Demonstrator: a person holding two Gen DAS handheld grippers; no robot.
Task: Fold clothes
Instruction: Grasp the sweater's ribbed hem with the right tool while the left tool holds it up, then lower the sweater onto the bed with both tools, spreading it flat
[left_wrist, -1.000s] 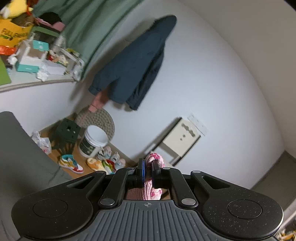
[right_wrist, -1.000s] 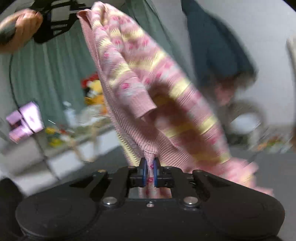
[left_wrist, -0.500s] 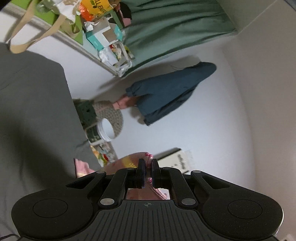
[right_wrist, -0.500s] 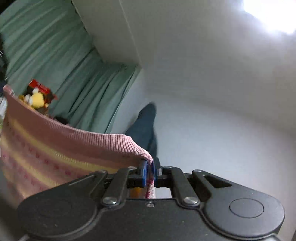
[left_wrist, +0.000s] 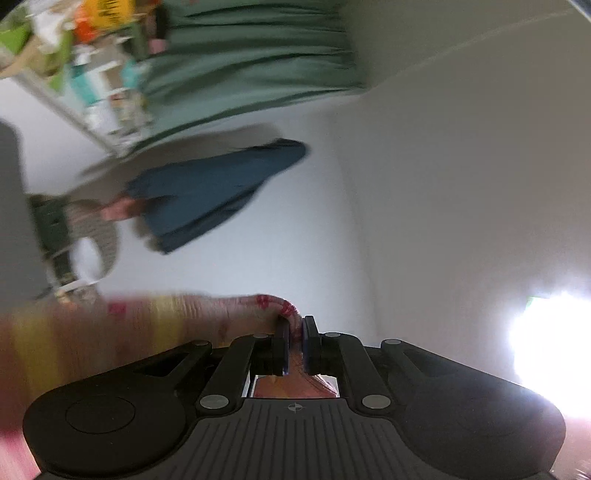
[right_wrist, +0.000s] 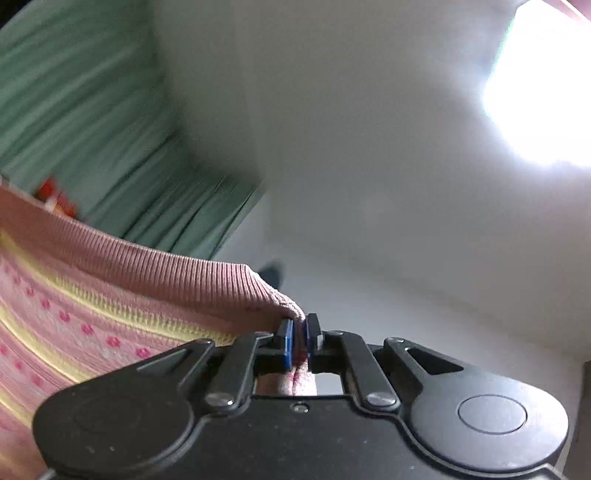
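Note:
A pink knit sweater (right_wrist: 92, 295) with yellow stripes and small pink flowers stretches left from my right gripper (right_wrist: 299, 334), which is shut on its ribbed hem corner. In the left wrist view the same pink sweater (left_wrist: 166, 321) trails off blurred to the left, and my left gripper (left_wrist: 294, 334) is shut on a bunched fold of it. Both grippers point upward at the wall and ceiling. The rest of the garment hangs out of sight below the gripper bodies.
Green curtains (left_wrist: 251, 62) hang at the upper left, and a dark blue jacket (left_wrist: 210, 195) hangs on the white wall. A cluttered shelf (left_wrist: 92, 81), a white bucket (left_wrist: 88, 254) and a grey surface (left_wrist: 14, 221) lie at the left. A bright light (right_wrist: 543, 92) glares at the right.
Both grippers have swung upward with the sweater still clamped. The views tilted from the floor and shelf toward the wall, curtain and ceiling light, and the cloth now stretches out to the left.

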